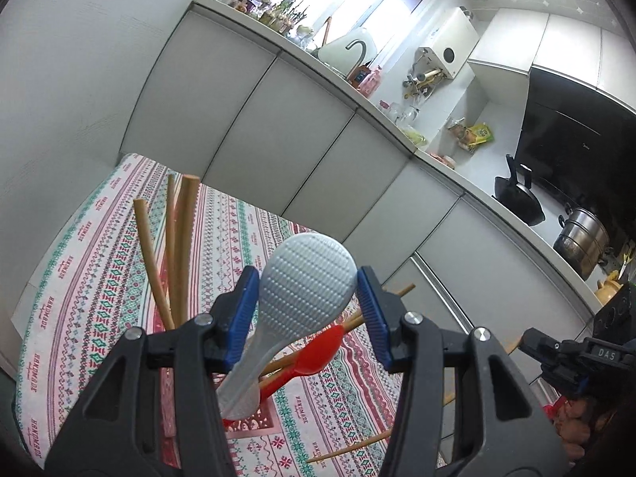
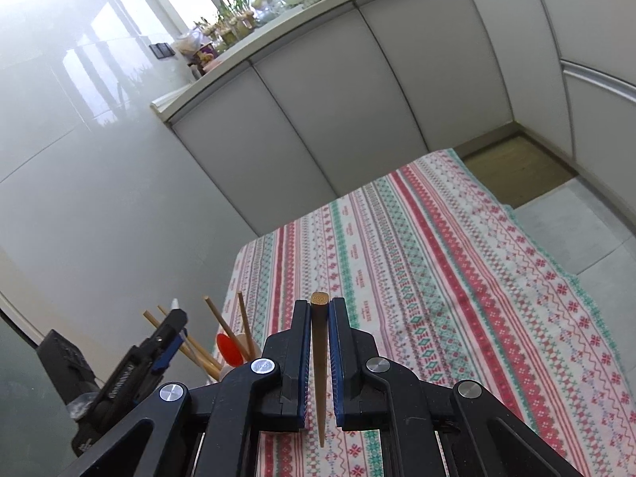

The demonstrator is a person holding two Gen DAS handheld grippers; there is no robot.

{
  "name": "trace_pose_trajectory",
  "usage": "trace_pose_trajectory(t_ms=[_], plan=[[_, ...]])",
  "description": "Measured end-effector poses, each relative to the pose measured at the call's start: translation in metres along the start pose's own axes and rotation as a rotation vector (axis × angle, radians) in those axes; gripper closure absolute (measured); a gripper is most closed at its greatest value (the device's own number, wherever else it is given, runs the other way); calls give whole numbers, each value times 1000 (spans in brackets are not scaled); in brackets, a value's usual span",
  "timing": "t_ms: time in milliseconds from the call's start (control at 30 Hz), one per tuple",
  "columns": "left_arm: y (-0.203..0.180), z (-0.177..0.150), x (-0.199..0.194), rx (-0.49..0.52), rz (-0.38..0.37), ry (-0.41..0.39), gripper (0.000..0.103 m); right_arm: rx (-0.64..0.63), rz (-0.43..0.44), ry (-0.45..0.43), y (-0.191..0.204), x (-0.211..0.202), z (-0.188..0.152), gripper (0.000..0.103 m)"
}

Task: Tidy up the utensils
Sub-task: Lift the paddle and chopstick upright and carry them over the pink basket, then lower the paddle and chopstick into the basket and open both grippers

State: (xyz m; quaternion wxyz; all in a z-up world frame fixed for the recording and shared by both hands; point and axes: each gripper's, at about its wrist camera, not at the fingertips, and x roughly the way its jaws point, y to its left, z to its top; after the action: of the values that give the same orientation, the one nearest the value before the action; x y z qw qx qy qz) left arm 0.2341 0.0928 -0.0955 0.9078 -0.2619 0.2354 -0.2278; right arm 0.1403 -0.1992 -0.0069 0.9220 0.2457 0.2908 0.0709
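In your left wrist view, your left claw (image 1: 306, 306) grasps the grey rice paddle (image 1: 306, 290) by its dimpled head, one blue pad on each side of it. The paddle's handle runs down toward the camera. Just behind the paddle lies a red spoon (image 1: 314, 353), and left of the paddle three wooden sticks (image 1: 179, 254) stand upright. More chopsticks (image 1: 349, 451) lie below the paddle on the patterned cloth (image 1: 99, 262) covering the worktop. Your right claw (image 1: 556, 357) shows at the right edge, well apart from the paddle.

In your right wrist view, your right claw (image 2: 320, 357) is clenched on one brown chopstick (image 2: 319, 357), its blunt end poking out past the fingertips, above the cloth (image 2: 437, 278). Left of that chopstick, your left claw (image 2: 167, 342) hangs beside the upright sticks (image 2: 214, 326) and the red spoon (image 2: 229, 351).
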Motion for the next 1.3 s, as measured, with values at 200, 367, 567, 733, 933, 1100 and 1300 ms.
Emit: trace_pose_trajectory(t_ms=[200,367,567,733,933,1100,1300], plan=[[7,-6,4,-15,42,3,51,8,13,-6,3,-1,-1,96],[11,-11,6,-11,71,27,51,2,21,-7,7,-2,-2,96],[3,-8,-3,15,73,58,49,-2,35,-6,9,-3,-2,95],[-18,-3,-19,125,136,128,39,-8,72,-27,20,-11,2,95],[-22,1,-43,200,323,241,22,-46,118,-89,49,-25,10,95],[16,-2,-48,92,492,400,22,-86,139,-132,77,-25,12,95],[42,-20,-43,123,638,556,22,-161,147,-155,108,-5,3,95]])
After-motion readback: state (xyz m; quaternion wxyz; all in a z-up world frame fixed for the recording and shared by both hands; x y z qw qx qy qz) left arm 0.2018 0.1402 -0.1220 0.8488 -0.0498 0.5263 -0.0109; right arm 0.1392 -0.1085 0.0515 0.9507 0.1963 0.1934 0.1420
